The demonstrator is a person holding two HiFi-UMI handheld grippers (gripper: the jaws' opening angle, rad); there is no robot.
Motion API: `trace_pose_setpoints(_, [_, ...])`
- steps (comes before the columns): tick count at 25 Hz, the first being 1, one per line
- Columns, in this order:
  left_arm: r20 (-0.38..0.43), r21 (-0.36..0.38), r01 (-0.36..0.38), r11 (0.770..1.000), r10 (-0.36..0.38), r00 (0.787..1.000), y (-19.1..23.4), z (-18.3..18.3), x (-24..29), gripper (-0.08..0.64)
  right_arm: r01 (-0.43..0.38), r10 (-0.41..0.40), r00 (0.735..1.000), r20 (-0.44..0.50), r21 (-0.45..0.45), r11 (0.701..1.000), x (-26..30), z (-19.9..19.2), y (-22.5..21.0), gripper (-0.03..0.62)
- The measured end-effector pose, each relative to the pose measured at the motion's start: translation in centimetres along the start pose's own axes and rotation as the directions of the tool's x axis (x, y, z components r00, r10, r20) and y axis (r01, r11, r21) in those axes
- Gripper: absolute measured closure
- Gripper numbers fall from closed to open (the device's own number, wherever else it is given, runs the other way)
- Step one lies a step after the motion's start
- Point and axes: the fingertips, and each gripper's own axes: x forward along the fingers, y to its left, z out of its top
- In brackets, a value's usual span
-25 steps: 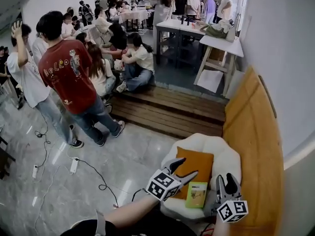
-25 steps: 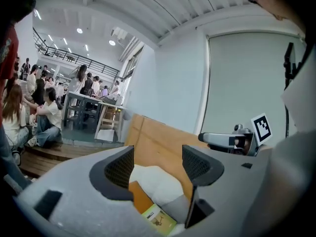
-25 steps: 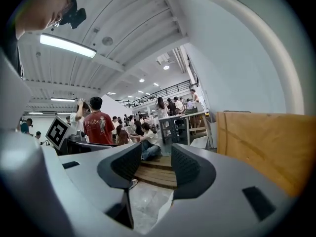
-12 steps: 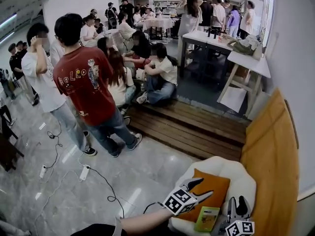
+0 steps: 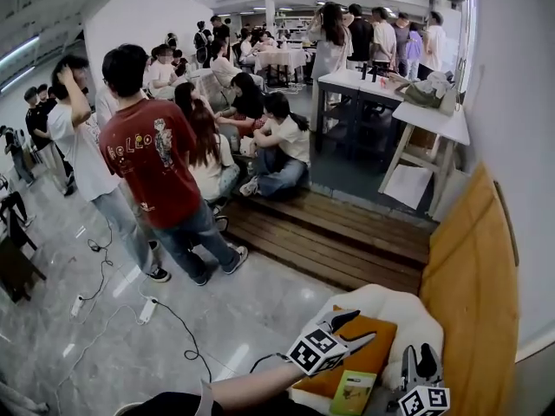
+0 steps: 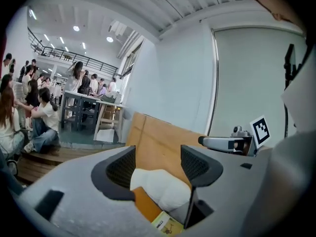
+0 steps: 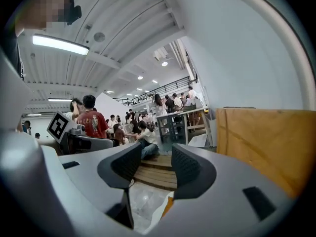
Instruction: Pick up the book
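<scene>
Down toward the bottom edge of the head view, that's where both claws and the chair have slid since a second ago, while the book is keeping its spot on the cushion.

Left claw [image 5: 360, 328] is standing open, jaws well apart with nothing pressed between them. In the left gripper view [image 6: 157, 164] I'm looking straight through the gap at white padding, with a corner of the book [image 6: 168, 226] peeking in just below. Right claw [image 5: 419, 354] is closed and empty; its own view [image 7: 155, 164] is looking past the chair at the wooden step and the crowd beyond.

The book [image 5: 353, 393] is lying flat at the near edge of the orange cushion [image 5: 381, 341] on the white chair [image 5: 408, 315], between my two claws and partly cut off by the frame.

I'm judging this as the approach, with no contact yet. To do it well, I'm thinking the open left claw needs to tip nose-down and come in low along the book's free edge, one jaw sliding under and one over. That cushion looks soft, so pressing from above would likely just sink the book.

Both claws are pointing forward and only slightly downward, side by side. My left forearm [image 5: 251, 388] is reaching in from the lower left, and the tall wooden panel [image 5: 473, 302] is standing just right of the chair.
</scene>
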Motion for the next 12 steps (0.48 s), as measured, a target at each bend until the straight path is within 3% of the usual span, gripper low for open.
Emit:
trace_pose_setpoints(5, [0.003,-0.008,0.015,1.000,-0.015,1.000,-3.0,0.4,1.6,0.267,0.024,-0.024,1.000,0.006,0.009,1.000,-2.4,0.6,-2.3,0.411])
trace_pose_setpoints(12, [-0.040,-0.033,0.054,0.998,-0.055,0.998,-5.4,-2.5,2.4,0.268,0.074,-0.080,0.987,-0.141,-0.045,0.996,-4.9,-7.5,-7.7,0.411])
